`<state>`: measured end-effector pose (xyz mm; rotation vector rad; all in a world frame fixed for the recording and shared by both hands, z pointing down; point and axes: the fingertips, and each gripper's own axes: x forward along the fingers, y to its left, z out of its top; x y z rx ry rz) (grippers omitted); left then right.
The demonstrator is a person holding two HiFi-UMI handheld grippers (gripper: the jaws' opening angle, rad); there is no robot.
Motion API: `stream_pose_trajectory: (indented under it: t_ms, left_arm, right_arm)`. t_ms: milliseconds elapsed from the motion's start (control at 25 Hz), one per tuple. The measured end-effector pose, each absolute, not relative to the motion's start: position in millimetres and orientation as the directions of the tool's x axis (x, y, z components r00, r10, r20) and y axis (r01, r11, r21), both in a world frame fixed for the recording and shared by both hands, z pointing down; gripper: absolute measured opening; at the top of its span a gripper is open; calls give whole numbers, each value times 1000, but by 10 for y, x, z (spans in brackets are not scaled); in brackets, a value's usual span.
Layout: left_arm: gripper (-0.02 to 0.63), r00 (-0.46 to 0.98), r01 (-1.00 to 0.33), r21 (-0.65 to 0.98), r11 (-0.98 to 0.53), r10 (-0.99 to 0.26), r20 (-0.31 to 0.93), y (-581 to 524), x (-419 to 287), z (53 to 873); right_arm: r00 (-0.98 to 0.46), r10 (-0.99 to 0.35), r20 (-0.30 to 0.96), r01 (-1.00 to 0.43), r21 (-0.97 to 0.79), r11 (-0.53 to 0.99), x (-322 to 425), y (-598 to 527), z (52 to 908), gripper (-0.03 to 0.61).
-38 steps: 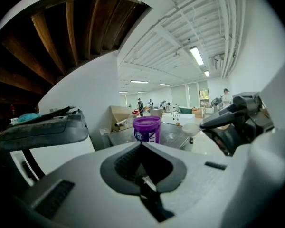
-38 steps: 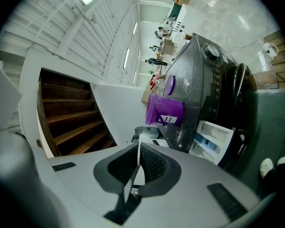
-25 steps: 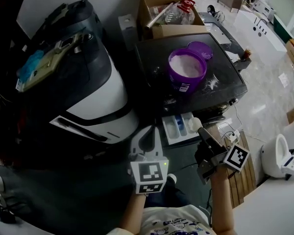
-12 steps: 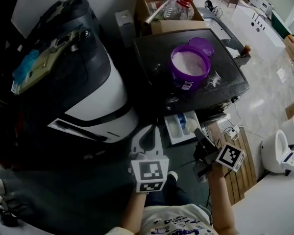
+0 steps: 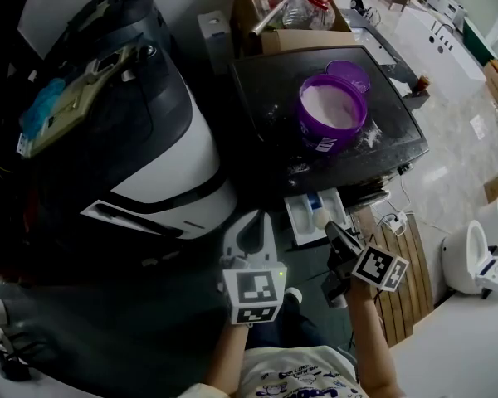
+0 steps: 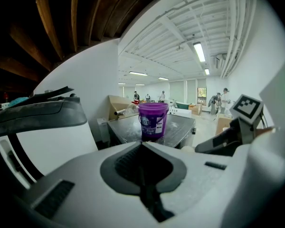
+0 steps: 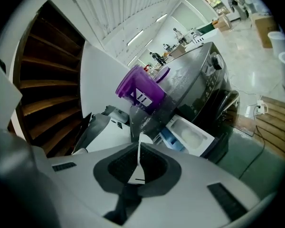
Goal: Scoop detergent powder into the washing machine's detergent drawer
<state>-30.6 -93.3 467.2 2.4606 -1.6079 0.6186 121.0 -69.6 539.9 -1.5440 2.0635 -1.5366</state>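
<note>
Detergent powder (image 5: 330, 104) fills the open purple tub (image 5: 315, 137), which stands on the washing machine (image 5: 266, 98) behind and above the detergent drawer (image 5: 299, 220). In the head view the drawer is pulled out toward the person, so its compartments lie open from above. The right tool (image 5: 332, 230) reaches in at the drawer's front right corner. A pale rounded shape at its tip is most likely the scoop (image 5: 321, 216), held over the drawer's right-hand compartment. The left tool (image 5: 253, 220) hangs to the left of the drawer, near it but apart, and touches nothing. I judge that it is kept back so the drawer mouth stays free.

From the left gripper view, its two jaws meet along one dark seam with nothing between them. The tub shows straight ahead, beyond the drawer, and the right tool shows off to the right.

From the right gripper view, the jaws are pressed on the scoop's thin pale handle, and the translucent bowl juts forward from them. The drawer lies just past and to the right of the bowl, with white powder already in one compartment. Whether the bowl carries powder I cannot tell. Gripping the handle by its end keeps the bowl well ahead of the tool, which suits tipping into a narrow compartment. The risk here is spilling over the drawer's rim.
</note>
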Motion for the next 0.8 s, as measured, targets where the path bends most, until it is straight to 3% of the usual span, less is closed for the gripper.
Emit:
stream_pose_trajectory:
  t_ms: [360,800]
  left_arm:
    - [2,343,-904,-92,-417,-837,427,-953,-402,4759]
    - [3,336,-908,-84,-410,-834,437,-941,-487,4824]
  right_arm:
    - [-431,-745,509,-772,-635,12,1120,-733,5596,21]
    - [-324,-720,614,-946,-220,238,999,-751,5673,21]
